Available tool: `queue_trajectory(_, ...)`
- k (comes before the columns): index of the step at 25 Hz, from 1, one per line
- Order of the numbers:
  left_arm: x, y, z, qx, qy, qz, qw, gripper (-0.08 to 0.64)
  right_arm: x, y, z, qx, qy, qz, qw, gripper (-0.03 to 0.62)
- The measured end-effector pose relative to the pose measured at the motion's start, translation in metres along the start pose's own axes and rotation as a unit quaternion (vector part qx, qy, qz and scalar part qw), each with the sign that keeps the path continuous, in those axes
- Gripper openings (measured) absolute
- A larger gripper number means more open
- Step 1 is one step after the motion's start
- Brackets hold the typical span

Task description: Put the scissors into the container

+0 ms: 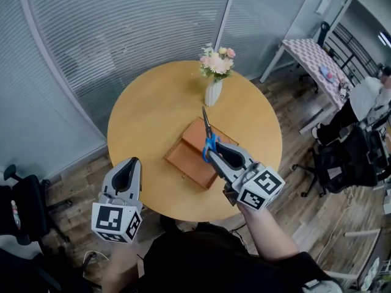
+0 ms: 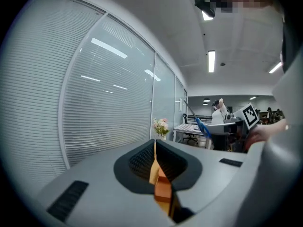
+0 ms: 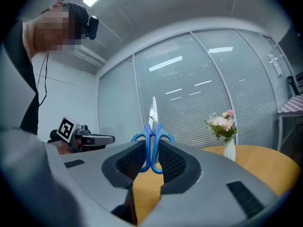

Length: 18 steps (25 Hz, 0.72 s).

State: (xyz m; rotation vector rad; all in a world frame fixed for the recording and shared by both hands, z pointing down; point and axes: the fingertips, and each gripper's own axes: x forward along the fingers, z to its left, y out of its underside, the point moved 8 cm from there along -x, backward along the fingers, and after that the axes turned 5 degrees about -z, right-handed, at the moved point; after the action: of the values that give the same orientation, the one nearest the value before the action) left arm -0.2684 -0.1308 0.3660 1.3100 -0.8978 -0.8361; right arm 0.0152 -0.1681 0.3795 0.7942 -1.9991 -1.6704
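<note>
The head view alone takes in the whole round counter (image 1: 153,112). A flat brown container (image 1: 186,159) lies open near its middle, toward the near edge. A white vase (image 1: 212,94) of pale flowers (image 1: 216,62) stands toward the far edge.

In that view the right hand-held gripper (image 1: 211,155) reaches in over the near edge. The scissors (image 1: 207,130) rise from its tips, their blue handles overlapping the container and the blades pointing toward the vase. How high they sit above the container cannot be read from here.

The right gripper view supplies the grip. The right hand-held gripper (image 3: 152,151) is clenched on the scissors (image 3: 153,119), with its two jaws pressing the blue handle loops from either side. The closed blades stand straight up beyond the tips against the blinds. The counter (image 3: 258,161) shows low on the right with the vase (image 3: 229,151), but the container is out of this view.

The left gripper view shows the left hand-held gripper (image 2: 155,149) with its jaws closed together on nothing. Only a thin slit remains between them, filled with brown and yellow-orange. Far to the right it catches the scissors (image 2: 198,119) tilted in the air, seen from the side.

In the head view the left hand-held gripper (image 1: 131,167) sits at the counter's near-left edge, well apart from the scissors and the container.
</note>
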Motion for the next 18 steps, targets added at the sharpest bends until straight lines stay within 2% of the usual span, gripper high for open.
queue_trajectory(10, 0.041, 0.011, 0.020, -0.011, 0.067, 0.016, 0.9976, 0.021, 0.007, 0.021, -0.007, -0.005, 0.067, 0.029, 0.997, 0.098)
queue_trajectory(18, 0.076, 0.014, 0.007, -0.012, 0.081, 0.027, 0.9963, 0.021, 0.004, 0.045, -0.022, 0.008, 0.069, 0.067, 0.995, 0.098)
